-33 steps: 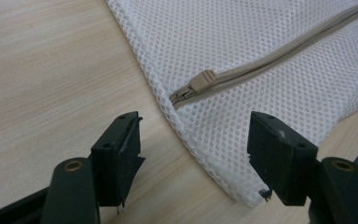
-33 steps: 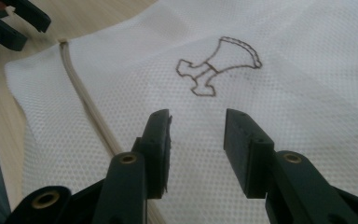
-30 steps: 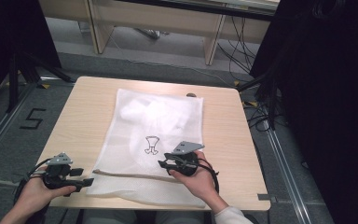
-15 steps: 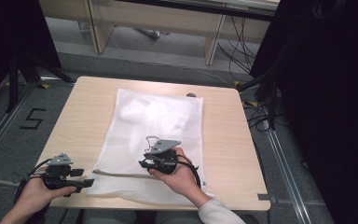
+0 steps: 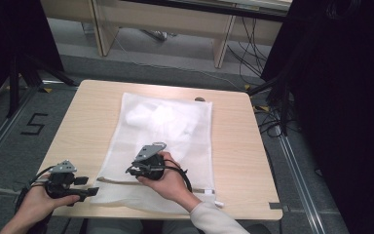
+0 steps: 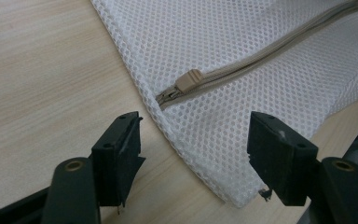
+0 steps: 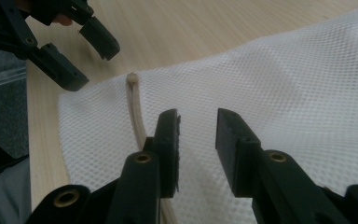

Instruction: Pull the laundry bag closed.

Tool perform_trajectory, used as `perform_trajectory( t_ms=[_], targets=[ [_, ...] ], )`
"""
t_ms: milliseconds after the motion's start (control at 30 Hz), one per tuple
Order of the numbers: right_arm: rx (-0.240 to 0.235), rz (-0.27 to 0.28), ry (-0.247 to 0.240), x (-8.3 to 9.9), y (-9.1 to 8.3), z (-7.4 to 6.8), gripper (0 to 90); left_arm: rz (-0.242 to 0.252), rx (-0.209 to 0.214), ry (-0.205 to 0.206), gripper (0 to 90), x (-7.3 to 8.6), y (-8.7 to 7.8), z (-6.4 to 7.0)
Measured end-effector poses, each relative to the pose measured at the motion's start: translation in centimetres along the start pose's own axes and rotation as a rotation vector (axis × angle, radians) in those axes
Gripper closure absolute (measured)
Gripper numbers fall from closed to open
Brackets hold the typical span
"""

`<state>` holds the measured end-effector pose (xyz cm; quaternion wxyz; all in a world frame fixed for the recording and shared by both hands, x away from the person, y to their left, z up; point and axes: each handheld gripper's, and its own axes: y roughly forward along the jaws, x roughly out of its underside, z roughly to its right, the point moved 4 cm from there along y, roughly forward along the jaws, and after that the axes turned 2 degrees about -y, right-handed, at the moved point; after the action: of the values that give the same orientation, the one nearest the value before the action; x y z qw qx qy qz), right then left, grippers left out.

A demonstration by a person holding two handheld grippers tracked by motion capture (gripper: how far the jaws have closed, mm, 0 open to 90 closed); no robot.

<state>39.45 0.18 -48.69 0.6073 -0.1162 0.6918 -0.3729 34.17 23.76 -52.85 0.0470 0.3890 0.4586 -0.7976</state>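
I hold two grippers over a white mesh laundry bag point(image 5: 168, 141) lying flat on the wooden table point(image 5: 233, 146), something white bunched inside at its far end. Its zip point(image 6: 261, 56) looks closed, the beige pull point(image 6: 188, 80) at the corner nearest my left gripper point(image 6: 193, 154), whose jaws stand wide and empty just short of it. My right gripper point(image 7: 197, 140) hovers over the mesh beside the zip, jaws narrowly apart, gripping nothing. I judge nothing is undone yet. Nothing blocks the pull.
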Motion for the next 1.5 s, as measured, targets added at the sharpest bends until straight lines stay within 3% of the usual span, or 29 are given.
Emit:
perform_trajectory(
  t_ms=[200, 433, 500, 533, 800, 833, 933, 1067, 1233, 1500],
  targets=[
    [-0.02, -0.01, -0.02, -0.7, 1.4, -0.6, 70.9, 0.001, 0.01, -0.003, 33.8, 0.0, 0.0, 0.1],
    [-0.04, -0.02, -0.007, -1.3, 2.5, -1.2, 70.6, 0.014, 0.01, -0.013, 33.8, 0.0, 0.1, 0.2],
    [-0.048, -0.02, -0.012, -1.5, 2.9, -1.3, 70.5, 0.0, 0.014, 0.004, 33.8, 0.0, -0.1, 0.1],
    [-0.046, -0.022, -0.017, -1.6, 3.2, -1.5, 70.5, 0.014, 0.014, -0.016, 33.7, 0.0, 0.1, 0.2],
    [-0.056, -0.033, -0.034, -2.1, 4.3, -1.9, 70.6, -0.009, 0.01, 0.005, 33.4, 0.1, 0.0, 0.3],
    [-0.059, -0.027, -0.03, -2.2, 4.6, -2.0, 70.6, 0.024, 0.014, -0.01, 33.4, 0.0, 0.3, 0.4],
    [-0.059, -0.03, -0.033, -2.4, 5.0, -2.1, 70.7, -0.003, 0.023, -0.003, 33.3, 0.1, 0.2, 0.4],
    [-0.077, -0.04, -0.027, -2.6, 5.7, -2.4, 73.1, 0.018, 0.015, -0.006, 33.3, 0.0, 0.3, 0.4],
    [-0.082, -0.059, -0.038, -2.8, 6.5, -2.6, 73.5, -0.005, 0.001, 0.006, 33.3, 0.0, 0.2, 0.4],
    [-0.099, -0.083, -0.04, -3.0, 8.1, -3.2, 73.4, -0.012, 0.022, 0.008, 33.3, 0.0, 0.2, 0.3]
  ],
)
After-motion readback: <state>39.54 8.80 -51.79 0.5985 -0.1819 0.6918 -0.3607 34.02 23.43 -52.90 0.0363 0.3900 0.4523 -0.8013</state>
